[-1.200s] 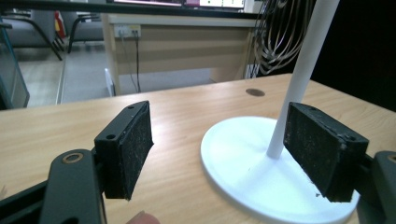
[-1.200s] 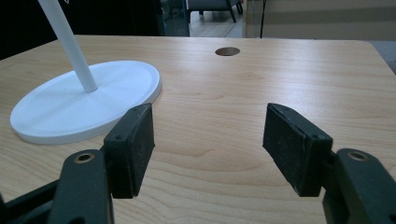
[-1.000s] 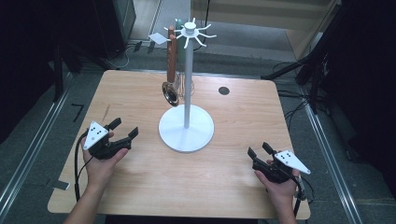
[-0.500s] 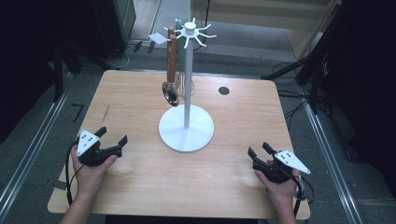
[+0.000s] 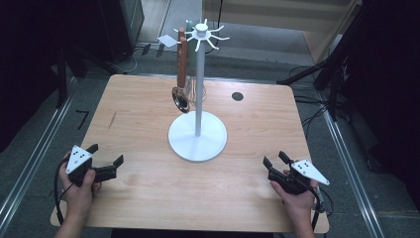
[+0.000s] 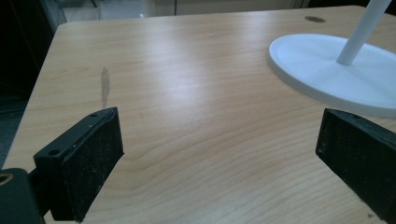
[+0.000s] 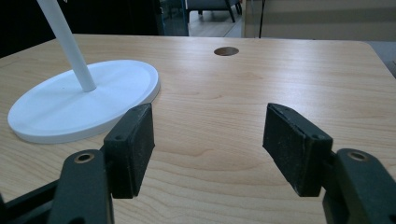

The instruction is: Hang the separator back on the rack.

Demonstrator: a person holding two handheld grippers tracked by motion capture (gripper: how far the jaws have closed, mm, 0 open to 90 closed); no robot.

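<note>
— Looking at the rack [image 5: 197,134], what is done so far?
— A wooden-handled ladle [image 5: 181,84] hangs from one of the white prongs at the top, its bowl beside the pole, above the round base. To my eye the hanging is finished; nothing else lies on the table [image 5: 148,99] waiting to go up.
— And the hands?
— Both sit at the near edge, well apart from the rack. The left gripper [image 5: 105,161] is at the near left corner, and its fingers [image 6: 84,168] have just been opening; they stand wide with only bare wood between them. The right gripper [image 5: 274,160] is at the near right, fingers [image 7: 133,144] also spread, holding nothing.
— So what is left?
— Little that I can see. I judge this a resting pose with the work complete.
</note>
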